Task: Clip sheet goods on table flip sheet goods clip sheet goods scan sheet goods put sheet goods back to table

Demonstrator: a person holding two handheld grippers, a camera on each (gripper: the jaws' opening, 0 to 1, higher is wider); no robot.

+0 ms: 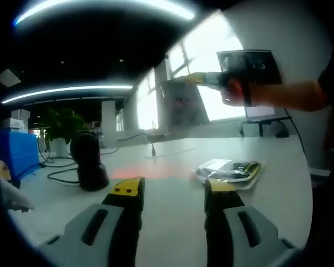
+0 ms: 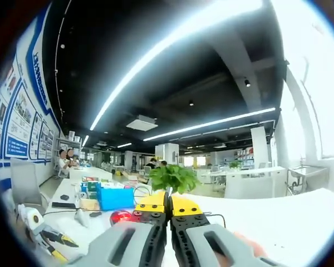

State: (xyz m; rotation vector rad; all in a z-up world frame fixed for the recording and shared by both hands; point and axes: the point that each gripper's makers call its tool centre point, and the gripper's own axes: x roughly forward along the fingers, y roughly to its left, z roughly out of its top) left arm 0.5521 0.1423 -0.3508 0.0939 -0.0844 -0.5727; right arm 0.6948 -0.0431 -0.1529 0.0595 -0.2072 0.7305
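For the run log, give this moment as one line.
left gripper open | right gripper shut on raised sheet | scanner red glow on table | packet on table

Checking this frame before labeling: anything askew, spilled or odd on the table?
Nothing spilled or damaged. The sheet goods packet lies flat on the white table, apart from the open left tongs. The right tongs are shut and point out across the room rather than at the packet.
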